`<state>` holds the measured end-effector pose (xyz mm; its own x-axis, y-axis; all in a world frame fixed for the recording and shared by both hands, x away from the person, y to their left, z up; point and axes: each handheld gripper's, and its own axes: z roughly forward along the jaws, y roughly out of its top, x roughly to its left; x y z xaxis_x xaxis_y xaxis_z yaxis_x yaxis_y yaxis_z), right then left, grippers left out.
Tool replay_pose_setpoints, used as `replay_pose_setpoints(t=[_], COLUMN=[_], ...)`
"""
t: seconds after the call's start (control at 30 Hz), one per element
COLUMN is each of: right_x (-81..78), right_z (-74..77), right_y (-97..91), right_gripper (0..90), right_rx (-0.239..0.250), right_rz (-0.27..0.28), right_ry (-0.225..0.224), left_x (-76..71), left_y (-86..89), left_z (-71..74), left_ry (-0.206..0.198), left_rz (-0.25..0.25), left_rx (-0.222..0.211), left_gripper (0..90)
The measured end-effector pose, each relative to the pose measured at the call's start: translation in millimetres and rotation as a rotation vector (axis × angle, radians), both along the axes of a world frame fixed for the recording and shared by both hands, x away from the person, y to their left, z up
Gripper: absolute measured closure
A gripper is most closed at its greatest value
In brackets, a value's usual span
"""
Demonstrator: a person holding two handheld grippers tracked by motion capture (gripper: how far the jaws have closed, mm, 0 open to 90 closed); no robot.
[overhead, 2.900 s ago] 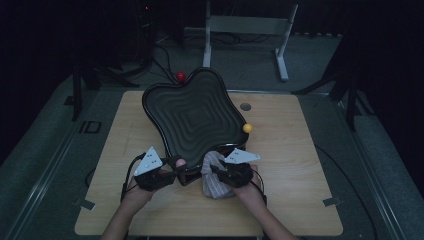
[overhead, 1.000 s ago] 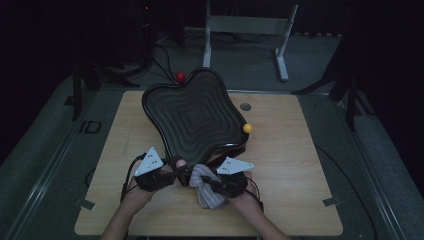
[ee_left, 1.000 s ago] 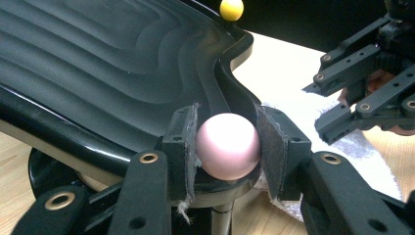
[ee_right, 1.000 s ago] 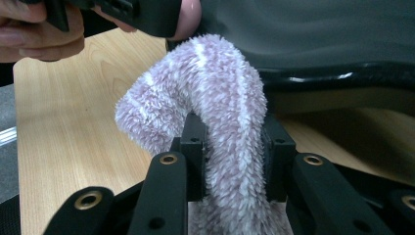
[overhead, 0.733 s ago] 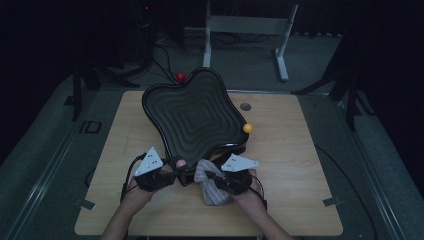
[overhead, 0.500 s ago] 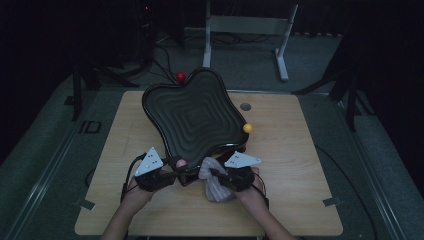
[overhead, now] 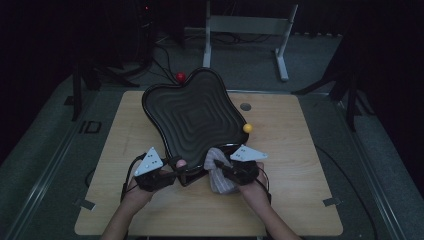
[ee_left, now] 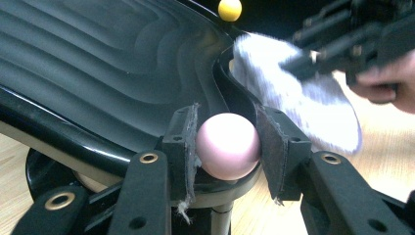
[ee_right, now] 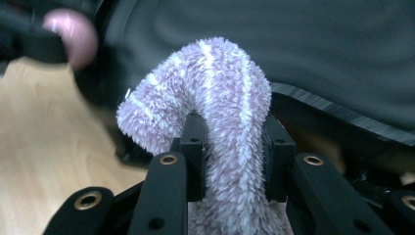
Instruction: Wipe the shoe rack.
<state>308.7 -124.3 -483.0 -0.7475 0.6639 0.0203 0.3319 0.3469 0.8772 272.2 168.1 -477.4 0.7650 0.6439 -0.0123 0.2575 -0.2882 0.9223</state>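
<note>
A black wavy tray (overhead: 192,117) stands tilted on a stand over the wooden table (overhead: 300,200). At its near corner sits a pink ball (overhead: 181,163) (ee_left: 227,146). My left gripper (overhead: 175,167) (ee_left: 227,142) is shut on that ball, a pad pressed on each side. My right gripper (overhead: 220,165) (ee_right: 234,147) is shut on a fuzzy lilac striped cloth (overhead: 220,177) (ee_right: 220,98). The cloth folds over past the pads and lies against the tray's near rim (ee_right: 318,105), just right of the ball. In the left gripper view the cloth (ee_left: 313,107) hangs from the right gripper (ee_left: 342,39).
A yellow ball (overhead: 247,128) (ee_left: 229,9) sits at the tray's right corner and a red ball (overhead: 180,77) at its far corner. A small grey disc (overhead: 245,106) lies on the table right of the tray. A white frame (overhead: 245,25) stands on the floor beyond.
My right gripper has carried the cloth a little away from the person and to the right, up against the tray's near rim. The left gripper and the pink ball have stayed put.
</note>
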Motion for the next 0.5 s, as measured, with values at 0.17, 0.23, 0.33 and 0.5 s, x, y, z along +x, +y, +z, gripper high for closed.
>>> replay_pose_setpoints(t=[0.17,0.23,0.33,0.5], right_x=[5.7,4.4,5.8,8.2], right_z=[-7.7,-14.2,-13.4,5.5], right_y=[6.8,10.3,7.5,-9.0], right_gripper=[69.5,69.4,69.4,69.3], right_rx=[-0.007,-0.028,-0.034,-0.001], right_rz=[0.001,0.004,0.01,-0.046], right_ry=[0.015,0.02,0.032,-0.014], left_x=[-0.1,0.0,0.0,-0.1], left_y=[-0.1,0.8,0.7,0.8], left_z=[0.1,0.1,0.0,-0.2], left_ry=[0.001,0.003,0.002,0.002], left_rz=[0.001,0.002,0.001,0.0], left_rx=[0.001,-0.001,-0.002,-0.003], left_gripper=[60.4,60.4,60.4,60.4])
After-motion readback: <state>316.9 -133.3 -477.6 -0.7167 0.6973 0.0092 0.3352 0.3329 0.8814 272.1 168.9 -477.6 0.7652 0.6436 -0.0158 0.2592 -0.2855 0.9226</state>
